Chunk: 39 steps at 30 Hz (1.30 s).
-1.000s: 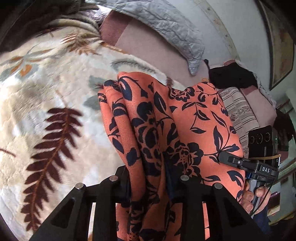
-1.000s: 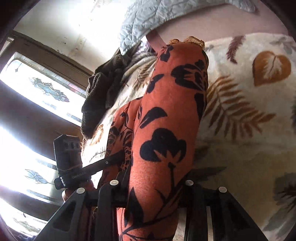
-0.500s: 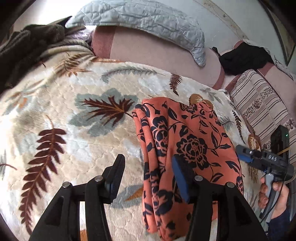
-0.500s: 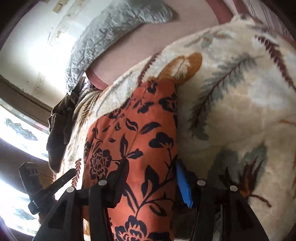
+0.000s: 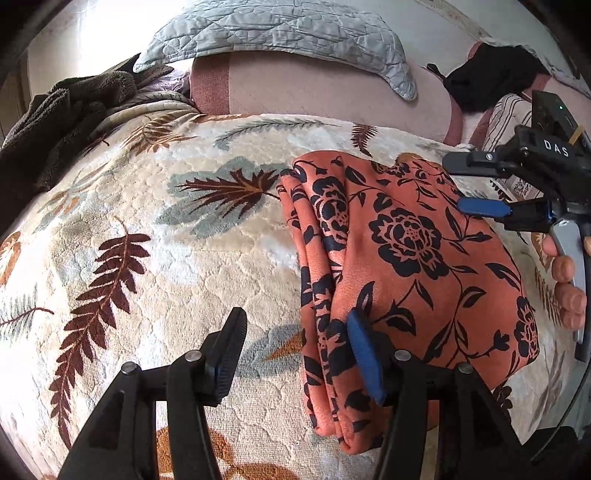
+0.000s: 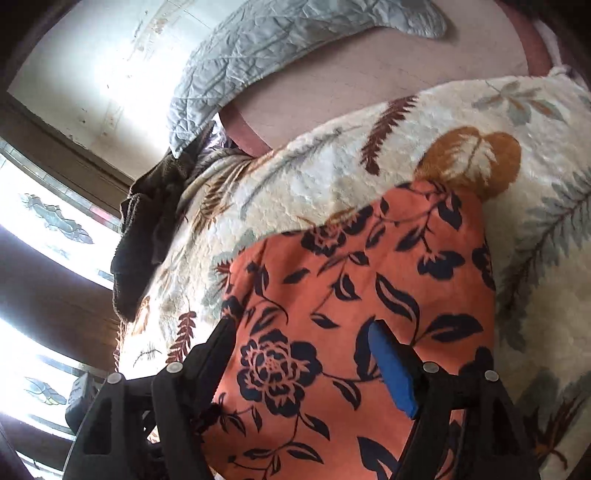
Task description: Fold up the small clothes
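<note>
Folded orange floral garment (image 5: 406, 258): near edge hidden behind left gripper (image 5: 295, 354), jaws opening, ungripped; right gripper (image 6: 301, 354) likewise. Leaf-print blanket (image 5: 147, 221) beneath; dark cloth (image 5: 55, 122) far left.

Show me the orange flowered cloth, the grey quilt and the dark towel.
orange flowered cloth (image 5: 406, 258): left wrist view, on the big flower.
grey quilt (image 5: 280, 29): left wrist view, its stitched middle.
dark towel (image 6: 140, 236): right wrist view, its ribbed edge.
</note>
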{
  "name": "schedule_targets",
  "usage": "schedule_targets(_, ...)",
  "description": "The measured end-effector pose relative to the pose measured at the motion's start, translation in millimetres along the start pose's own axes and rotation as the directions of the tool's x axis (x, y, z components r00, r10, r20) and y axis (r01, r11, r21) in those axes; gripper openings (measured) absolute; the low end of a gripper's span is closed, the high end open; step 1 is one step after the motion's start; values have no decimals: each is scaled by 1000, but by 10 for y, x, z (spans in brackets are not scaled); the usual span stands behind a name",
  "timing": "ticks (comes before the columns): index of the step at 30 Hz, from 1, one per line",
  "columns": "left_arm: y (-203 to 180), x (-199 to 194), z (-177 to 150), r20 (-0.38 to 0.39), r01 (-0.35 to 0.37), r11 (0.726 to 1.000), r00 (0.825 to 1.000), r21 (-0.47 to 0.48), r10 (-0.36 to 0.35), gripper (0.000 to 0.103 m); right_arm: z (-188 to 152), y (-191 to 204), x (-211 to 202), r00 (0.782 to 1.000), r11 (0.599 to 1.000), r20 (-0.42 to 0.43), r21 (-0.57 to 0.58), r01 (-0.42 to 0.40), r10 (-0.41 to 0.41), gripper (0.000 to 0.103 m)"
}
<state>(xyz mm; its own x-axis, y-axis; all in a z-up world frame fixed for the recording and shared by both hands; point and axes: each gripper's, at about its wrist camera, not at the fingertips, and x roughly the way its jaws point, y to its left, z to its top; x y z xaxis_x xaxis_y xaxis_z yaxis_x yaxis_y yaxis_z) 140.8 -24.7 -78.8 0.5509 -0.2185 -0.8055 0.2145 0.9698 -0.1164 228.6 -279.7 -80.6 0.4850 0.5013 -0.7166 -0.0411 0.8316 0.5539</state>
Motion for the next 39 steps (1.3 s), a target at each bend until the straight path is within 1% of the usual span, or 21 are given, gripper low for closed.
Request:
schedule_targets(1,11,13,2,-1,5,1000,1000,-6,-5,58,87,-11,82,1000,999,-8,22,29,-28,79)
schedule_targets(2,20,19,4,-2,7,1000,1000,-10,-7,58,144,-100,204,998,997,-36,55,52,-50,80)
schedule_targets(3,17,30,15,-1,8,1000,1000,-12,-8,58,181,-203,317,996,994,-64,85,62,-57,79)
schedule_targets(4,12,17,18,-1,5,1000,1000,-13,-5,58,194,-276,328,996,992,-66,106,62,-55,79)
schedule_targets(6,-2,-35,21,5,-8,1000,1000,-11,8,58,212,-192,198,999,992,-19,116,48,-46,80)
schedule_targets(7,-6,-70,17,10,-18,1000,1000,-9,18,58,189,-92,108,999,995,8,94,31,-31,80)
schedule_targets(9,-7,-157,0,18,-26,1000,1000,-8,26,58,43,113,-138,998,998,45,43,52,-54,80)
schedule_targets(12,-8,-341,-45,34,-35,999,999,-15,36,58,-338,372,-487,992,995,93,-37,88,-84,80)
schedule_targets(17,-55,-690,-192,63,-40,999,997,-26,42,62,-1253,562,-912,983,990,141,-59,127,-118,80)
schedule_targets(19,-76,-808,-267,72,-56,998,996,-31,58,64,-1596,590,-974,982,989,139,-66,135,-125,80)
schedule_targets(22,-119,-926,-376,67,-73,997,995,-37,75,67,-2038,598,-993,977,982,134,-61,176,-167,80)
schedule_targets(25,-179,-1025,-487,65,-100,994,993,-46,103,77,-2320,649,-1009,966,969,136,-87,231,-218,80)
schedule_targets(26,-206,-1058,-523,70,-119,992,990,-46,122,79,-2375,671,-1028,960,962,140,-99,256,-241,80)
schedule_targets(28,-265,-1111,-592,76,-152,988,985,-35,155,84,-2433,727,-1073,939,938,171,-129,321,-298,83)
schedule_targets(29,-295,-1132,-620,78,-166,986,983,-25,167,86,-2430,752,-1094,926,924,185,-143,356,-328,87)
schedule_targets(31,-337,-1175,-662,82,-187,982,979,-12,187,87,-2384,797,-1155,890,886,225,-161,435,-396,92)
schedule_targets(32,-348,-1192,-673,74,-194,981,978,-11,195,88,-2367,819,-1196,873,870,250,-165,465,-419,94)
schedule_targets(33,-351,-1213,-678,73,-194,981,978,-14,195,89,-2335,826,-1233,856,855,271,-164,491,-440,100)
schedule_targets(34,-357,-1239,-680,81,-193,981,978,-20,194,89,-2307,825,-1270,841,845,288,-154,512,-457,102)
schedule_targets(36,-368,-1288,-676,97,-198,980,975,-36,201,90,-2250,822,-1348,822,838,319,-130,530,-471,103)
schedule_targets(39,-401,-1339,-646,105,-189,981,976,-45,193,94,-2165,812,-1386,815,833,324,-121,539,-480,103)
